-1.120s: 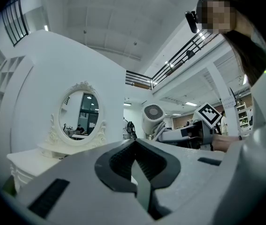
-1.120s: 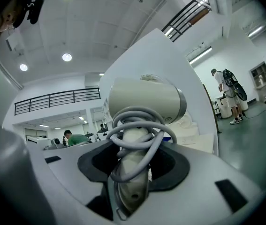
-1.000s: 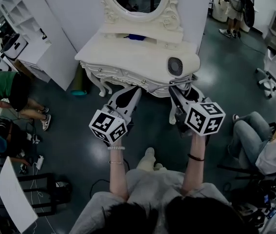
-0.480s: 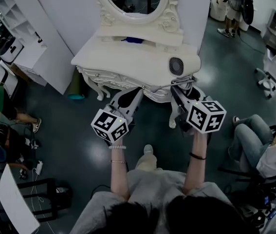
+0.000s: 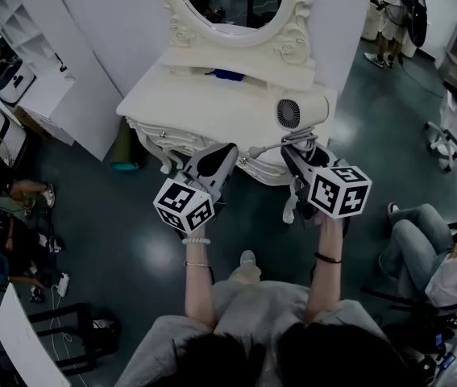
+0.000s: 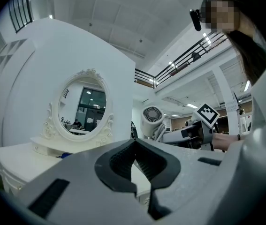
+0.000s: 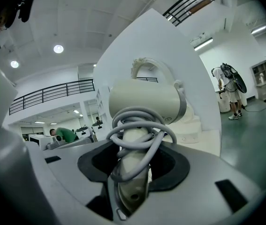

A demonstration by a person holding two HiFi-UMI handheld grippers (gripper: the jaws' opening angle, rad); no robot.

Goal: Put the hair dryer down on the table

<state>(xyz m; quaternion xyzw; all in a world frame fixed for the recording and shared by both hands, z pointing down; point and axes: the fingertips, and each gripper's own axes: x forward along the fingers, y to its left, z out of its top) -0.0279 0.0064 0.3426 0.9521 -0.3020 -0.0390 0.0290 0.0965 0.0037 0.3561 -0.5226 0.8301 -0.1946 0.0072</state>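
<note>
The right gripper [image 7: 133, 170] clamps the dryer [image 7: 144, 100] by its handle, wound with cord [image 7: 140, 125], over the right end of the table [image 5: 188, 103]. The left gripper [image 6: 133, 165] is closed and empty, to the left. Lower the dryer until its body rests flat, clear of the near edge, then let go.

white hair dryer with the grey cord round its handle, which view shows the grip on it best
The right gripper view: the white hair dryer fills the frame, its cord-wrapped handle clamped between the jaws. The head view shows only its barrel and rear grille from above; the left gripper view shows it small and distant.
</note>
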